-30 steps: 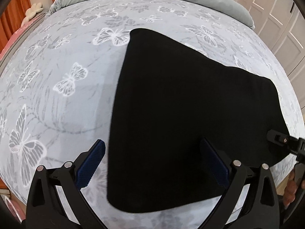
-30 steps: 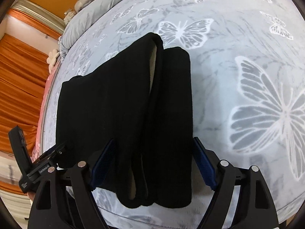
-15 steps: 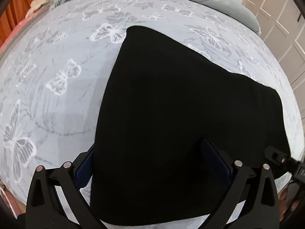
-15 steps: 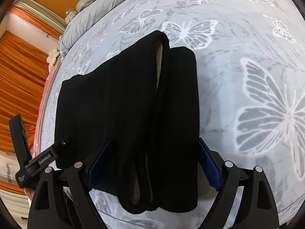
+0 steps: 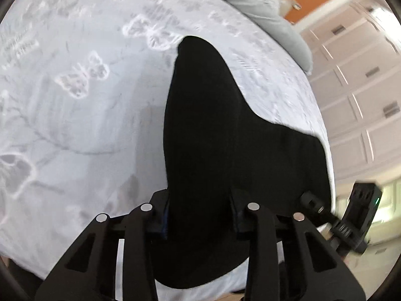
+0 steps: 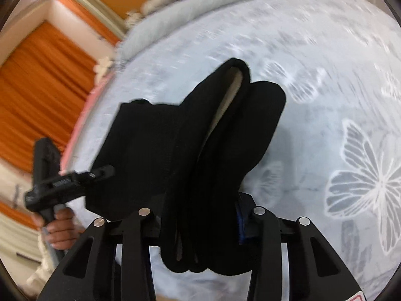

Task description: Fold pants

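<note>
Black pants [image 5: 225, 138], folded to a short stack, lie on a pale bedspread with butterfly prints [image 5: 75, 115]. My left gripper [image 5: 199, 222] holds their near edge, its jaws closing with the cloth bunched between the pads. In the right wrist view the pants [image 6: 175, 150] show layered folds with a pale lining. My right gripper [image 6: 200, 225] is closing on the thick near edge, pads pressed into it. The gripped edge is raised off the bed at both ends. The fingertips are hidden by cloth.
A grey duvet [image 5: 263, 12] lies at the bed's far end. White wardrobe doors [image 5: 363, 105] stand on one side and orange curtains [image 6: 37, 87] on the other. A hand [image 6: 60, 228] holds the other gripper's handle. Bare bedspread [image 6: 338, 87] stretches beyond the pants.
Both grippers went from wide open around the near edge to closed on it. The edge has lifted, the cloth bunched narrower, and both views tilted.
</note>
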`<state>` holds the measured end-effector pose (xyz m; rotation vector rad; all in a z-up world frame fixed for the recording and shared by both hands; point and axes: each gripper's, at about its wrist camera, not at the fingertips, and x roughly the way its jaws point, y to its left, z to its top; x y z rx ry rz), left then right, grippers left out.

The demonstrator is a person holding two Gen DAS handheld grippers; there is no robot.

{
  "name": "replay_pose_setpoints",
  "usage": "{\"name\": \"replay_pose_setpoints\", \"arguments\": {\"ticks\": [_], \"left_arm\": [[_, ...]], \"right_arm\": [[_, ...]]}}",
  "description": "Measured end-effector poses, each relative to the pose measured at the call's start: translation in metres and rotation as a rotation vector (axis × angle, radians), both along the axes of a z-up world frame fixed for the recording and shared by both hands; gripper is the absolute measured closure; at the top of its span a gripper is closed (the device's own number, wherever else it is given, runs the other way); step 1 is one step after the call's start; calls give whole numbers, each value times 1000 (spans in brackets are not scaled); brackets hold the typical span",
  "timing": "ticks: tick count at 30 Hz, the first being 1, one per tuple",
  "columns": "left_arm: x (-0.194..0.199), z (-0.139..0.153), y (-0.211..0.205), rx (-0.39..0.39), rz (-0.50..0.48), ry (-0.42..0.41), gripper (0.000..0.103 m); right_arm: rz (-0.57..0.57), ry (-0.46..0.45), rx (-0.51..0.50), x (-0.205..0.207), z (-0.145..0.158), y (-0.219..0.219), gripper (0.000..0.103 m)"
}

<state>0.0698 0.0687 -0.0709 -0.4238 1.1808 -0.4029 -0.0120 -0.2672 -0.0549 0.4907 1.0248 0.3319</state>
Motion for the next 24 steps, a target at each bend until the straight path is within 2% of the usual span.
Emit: {"name": "replay_pose_setpoints", "arguments": {"ticks": [2, 4, 5, 6, 7, 8, 10, 13, 15, 18, 19, 20, 22, 23, 24], "left_arm": [[-18, 8, 5, 10, -32, -10, 69], [-33, -5, 10, 45, -42, 6, 58], [-34, -15, 11, 75, -43, 20, 54], [-35, -29, 12, 131, -34, 49, 49], [-36, -38, 19, 130, -25, 67, 40], [-35, -42, 23, 109, -14, 78, 36], [-34, -44, 27, 95, 8, 93, 17], [-35, -52, 31, 37, 22, 145, 12], [-39, -55, 25, 37, 11, 146, 9], [-42, -56, 3, 59, -61, 116, 10], [-44, -56, -1, 66, -82, 105, 20], [-45, -55, -7, 91, -98, 84, 24], [-42, -52, -9, 94, -98, 73, 43], [-41, -49, -6, 75, -84, 78, 48], [-39, -46, -4, 58, -79, 76, 62]], "right_arm": [[51, 10, 17, -9, 6, -1, 62], [71, 78, -17, -13, -13, -2, 43], [51, 129, -56, -13, -26, -4, 35], [6, 208, -135, -12, -44, -5, 23], [1, 213, -108, -13, -52, -7, 21], [-5, 199, -76, -13, -53, -9, 21], [9, 189, -79, -11, -52, -11, 21], [-11, 200, -48, -10, -53, -14, 20], [3, 200, -51, -7, -53, -9, 17], [13, 162, -86, -5, -54, -1, 18], [5, 156, -80, -6, -56, 4, 22], [7, 146, -76, -6, -58, 4, 29], [23, 118, -53, -6, -53, 7, 54], [25, 110, -41, -6, -50, 6, 56], [26, 98, -37, -6, -46, 6, 59]]}}
